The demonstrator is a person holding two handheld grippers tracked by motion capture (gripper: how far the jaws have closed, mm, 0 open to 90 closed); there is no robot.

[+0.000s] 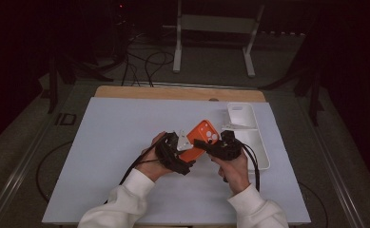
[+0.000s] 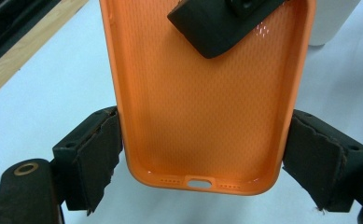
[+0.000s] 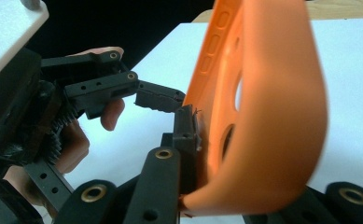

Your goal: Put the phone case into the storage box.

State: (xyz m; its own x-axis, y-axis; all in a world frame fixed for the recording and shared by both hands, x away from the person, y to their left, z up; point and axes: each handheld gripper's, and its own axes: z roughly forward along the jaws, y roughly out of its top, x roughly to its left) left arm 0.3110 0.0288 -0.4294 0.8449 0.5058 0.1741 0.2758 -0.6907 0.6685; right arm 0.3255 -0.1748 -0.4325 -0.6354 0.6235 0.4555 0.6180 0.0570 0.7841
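An orange phone case (image 1: 202, 135) hangs tilted above the white mat between both grippers. My left gripper (image 2: 202, 140) spans the width of the case (image 2: 202, 107) near its port end, and the pads (image 2: 102, 149) press on both side walls. My right gripper (image 3: 207, 149) is shut on the camera end of the case (image 3: 268, 107), one jaw inside the shell and the other hidden behind its back. That inner jaw appears as a black block at the top of the left gripper view. In the high view the left gripper (image 1: 185, 145) and right gripper (image 1: 206, 144) meet at the case.
A white compartment tray (image 1: 249, 137) lies on the mat just right of the hands. The white mat (image 1: 125, 156) covers the table, with a wooden edge (image 1: 173, 92) along the far side. Cables and a white stand (image 1: 216, 23) are on the floor beyond.
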